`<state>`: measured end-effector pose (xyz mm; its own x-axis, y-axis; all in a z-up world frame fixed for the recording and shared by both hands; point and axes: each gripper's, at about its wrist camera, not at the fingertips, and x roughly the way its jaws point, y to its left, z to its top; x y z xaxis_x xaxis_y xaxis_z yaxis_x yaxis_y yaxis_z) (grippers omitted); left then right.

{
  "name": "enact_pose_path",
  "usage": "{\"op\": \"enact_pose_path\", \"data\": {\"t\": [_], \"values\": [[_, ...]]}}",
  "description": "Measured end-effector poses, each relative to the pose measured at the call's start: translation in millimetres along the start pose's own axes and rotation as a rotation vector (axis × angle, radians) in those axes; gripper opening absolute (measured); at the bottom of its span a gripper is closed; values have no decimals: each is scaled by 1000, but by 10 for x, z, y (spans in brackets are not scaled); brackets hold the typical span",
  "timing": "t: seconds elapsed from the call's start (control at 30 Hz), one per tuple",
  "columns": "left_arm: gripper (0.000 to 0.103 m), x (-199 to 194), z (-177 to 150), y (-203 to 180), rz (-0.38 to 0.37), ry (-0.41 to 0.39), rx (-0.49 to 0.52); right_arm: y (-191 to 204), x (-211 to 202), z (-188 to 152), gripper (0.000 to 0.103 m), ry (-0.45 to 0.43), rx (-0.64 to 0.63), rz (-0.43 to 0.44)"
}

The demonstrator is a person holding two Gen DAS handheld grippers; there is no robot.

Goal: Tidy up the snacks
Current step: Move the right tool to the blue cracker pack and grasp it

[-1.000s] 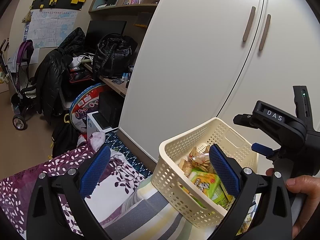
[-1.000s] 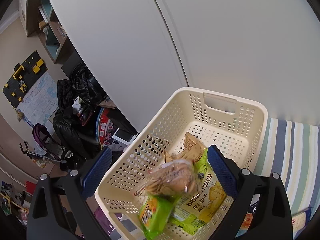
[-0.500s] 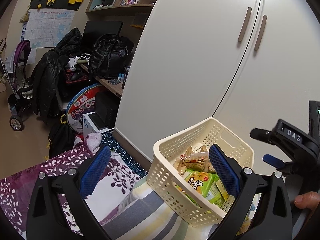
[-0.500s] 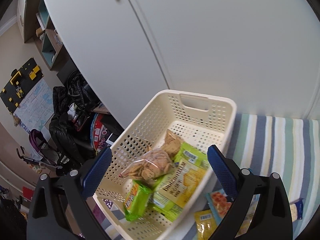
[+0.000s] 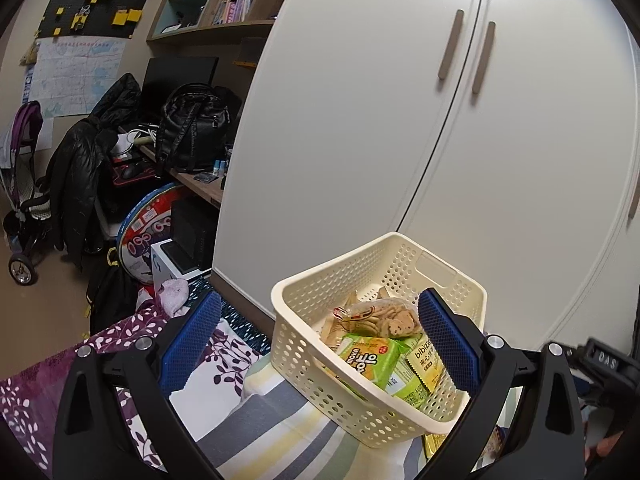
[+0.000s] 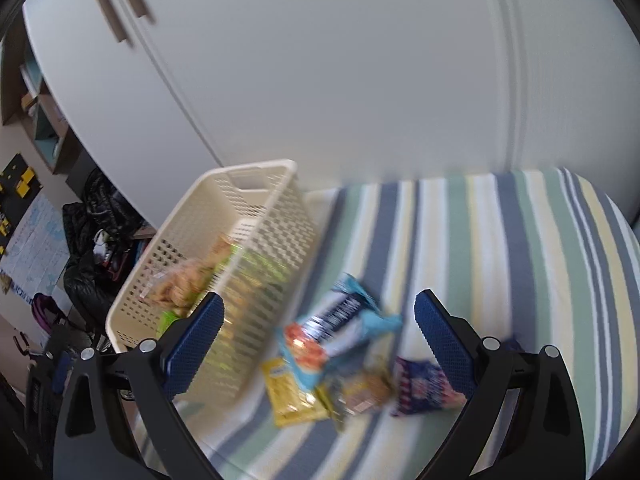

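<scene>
Hovering wide-spread, empty, both grippers' fingers, cream basket holding snacks, blurred, seemingly five packets beside it

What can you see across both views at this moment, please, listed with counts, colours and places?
Basket: one, cream, perforated, on the striped bedding.
Snack packs in basket: at least three; clear cracker bag, green pack, yellow-green pack.
Loose snack packs: about five, on the bedding right of the basket; blue, yellow, purple, others blurred.
Striped bedding: one, blue, green, white.
Wardrobe: white, behind the basket.
Black bag: one, on the desk.
Stroller: one, purple, far left.
Left hand-held gripper: open, empty.
Right hand-held gripper: open, empty.
</scene>
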<state>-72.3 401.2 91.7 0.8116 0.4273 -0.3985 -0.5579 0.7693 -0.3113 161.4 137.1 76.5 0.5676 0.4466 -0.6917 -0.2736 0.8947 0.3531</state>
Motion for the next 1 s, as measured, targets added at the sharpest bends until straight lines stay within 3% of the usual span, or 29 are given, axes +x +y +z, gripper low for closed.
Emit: {"op": "enact_pose_path", "data": {"t": [0.23,0.53,0.83,1.0], "values": [[100,-43,-45,-92,-5,-19,36,-717,-107,-324,95,72,185,-42],[100,-34,-78,-158,11,-20,68,-964,94,-667,95,206,366,75],[100,-48,-59,-161,3,-17,64,-993,416,-534,95,235,396,11],[100,-70,-55,-183,-8,-26,75,-1012,637,-310,95,230,342,-81]]}}
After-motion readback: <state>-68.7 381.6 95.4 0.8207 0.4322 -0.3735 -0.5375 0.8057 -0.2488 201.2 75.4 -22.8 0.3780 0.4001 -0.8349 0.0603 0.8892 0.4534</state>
